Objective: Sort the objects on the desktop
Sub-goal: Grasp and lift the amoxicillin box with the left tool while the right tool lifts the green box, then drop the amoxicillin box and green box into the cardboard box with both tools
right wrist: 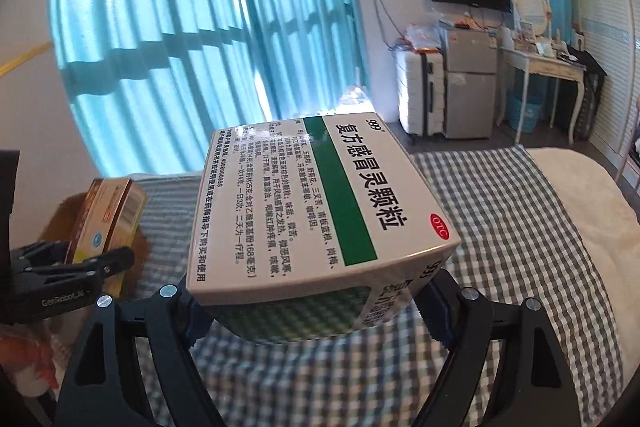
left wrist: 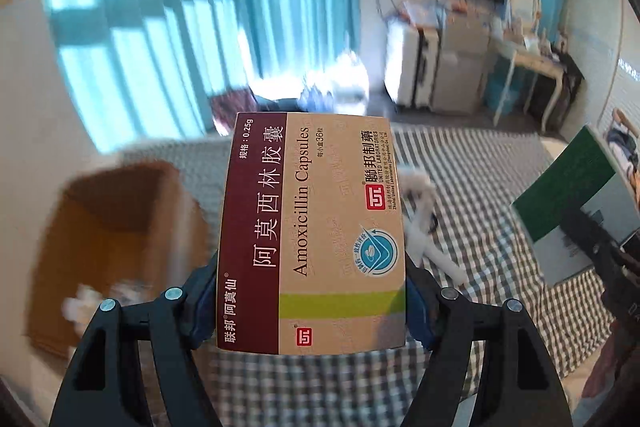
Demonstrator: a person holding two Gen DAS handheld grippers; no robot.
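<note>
My left gripper [left wrist: 312, 307] pinched the Amoxicillin box [left wrist: 312, 227] by its two long edges, blue pads pressed on the near end. The box's long axis ran straight away from me, its far short edge free in the air above the checked bedcover [left wrist: 480, 187]. The printed face was up, the maroon band along the left side.

My right gripper [right wrist: 316, 301] clamped the green-striped cold-remedy box [right wrist: 320, 203], pads on both sides at the near lower corners. The box was bulkier, tilted, its long axis running away from me and slightly leftward, the OTC mark at the right near corner. It was also held clear above the bedcover.

Left of the Amoxicillin box sat an open brown cardboard box [left wrist: 116, 239], blurred, at the bed's left edge. The bedcover ahead and to the right lay mostly open; a white plush toy [left wrist: 424, 227] lay just right of the box.

Beyond the bed's far edge: floor, blue curtains [right wrist: 180, 27], a white suitcase [right wrist: 420, 95], a small fridge [right wrist: 470, 83], a dressing table [right wrist: 544, 67].
</note>
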